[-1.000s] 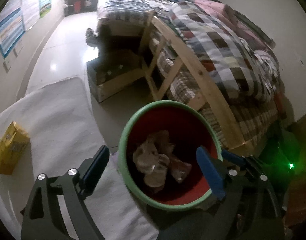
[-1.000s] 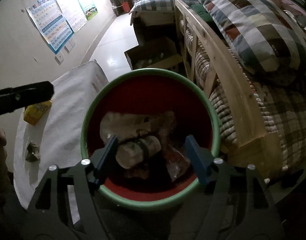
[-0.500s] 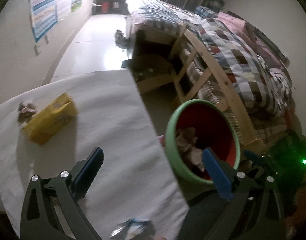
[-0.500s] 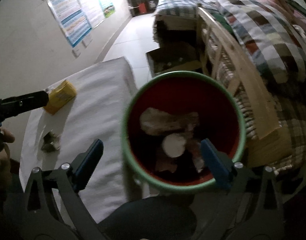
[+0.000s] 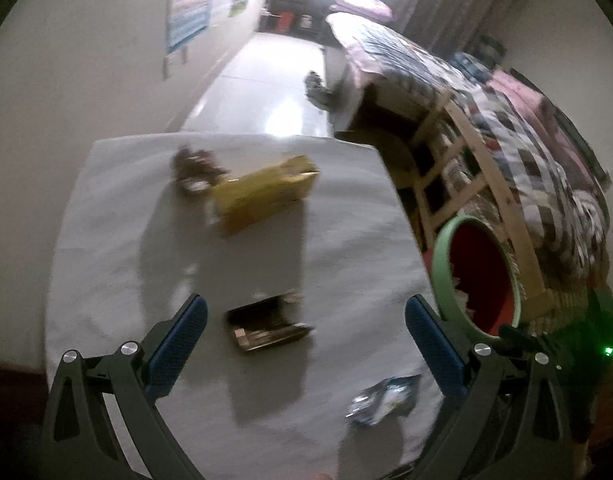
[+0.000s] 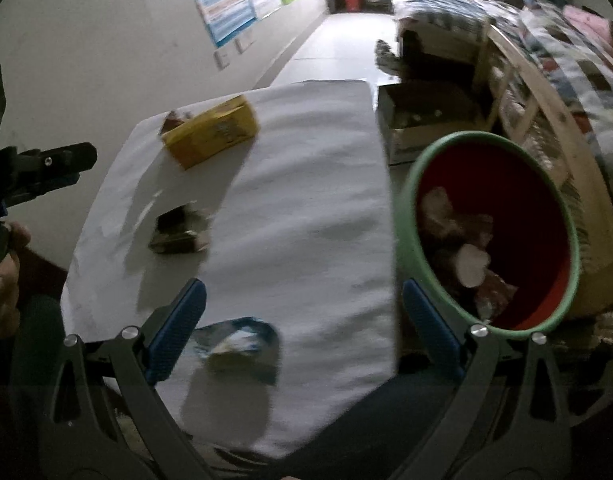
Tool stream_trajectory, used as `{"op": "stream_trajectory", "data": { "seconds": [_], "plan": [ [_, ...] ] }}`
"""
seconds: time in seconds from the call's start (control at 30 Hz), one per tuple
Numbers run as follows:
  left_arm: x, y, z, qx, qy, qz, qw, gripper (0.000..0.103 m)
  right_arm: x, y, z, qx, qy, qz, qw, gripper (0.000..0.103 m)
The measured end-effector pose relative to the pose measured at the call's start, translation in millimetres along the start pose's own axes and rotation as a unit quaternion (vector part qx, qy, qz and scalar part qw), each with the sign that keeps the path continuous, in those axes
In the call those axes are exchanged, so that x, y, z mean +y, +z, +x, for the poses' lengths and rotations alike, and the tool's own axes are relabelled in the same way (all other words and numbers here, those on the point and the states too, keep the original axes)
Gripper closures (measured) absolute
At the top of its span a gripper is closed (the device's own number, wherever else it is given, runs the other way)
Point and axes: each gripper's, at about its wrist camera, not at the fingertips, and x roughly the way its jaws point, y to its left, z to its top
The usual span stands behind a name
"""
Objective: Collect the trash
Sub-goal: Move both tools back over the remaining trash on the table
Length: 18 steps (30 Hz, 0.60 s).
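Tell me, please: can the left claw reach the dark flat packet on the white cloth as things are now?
Probably yes. The left claw is open and empty, and the dark packet lies flat on the white cloth just ahead between its fingers, with nothing on top or in between.

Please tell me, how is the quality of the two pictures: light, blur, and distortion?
Left wrist view: motion blur smears the yellow box and dark wrapper; doorway light is blown out. Right wrist view: dim and softly blurred, fisheye bending the red bin; the gripper frame casts shadows on the white cloth.
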Motion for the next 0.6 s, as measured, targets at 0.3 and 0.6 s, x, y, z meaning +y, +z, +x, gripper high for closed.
{"op": "stream_trajectory", "data": {
  "seconds": [0.3,0.6],
  "plan": [
    [69,-9,-21,-0.018,0.018,-0.052,0.9983,0.008,52,12,9,0.001,0.008,-0.043,0.999,0.006],
    [107,13,-10,-0.017,0.011,-0.083,0.9964,0.008,90,51,34,0.002,0.013,-0.094,0.995,0.006]
  ]
}}
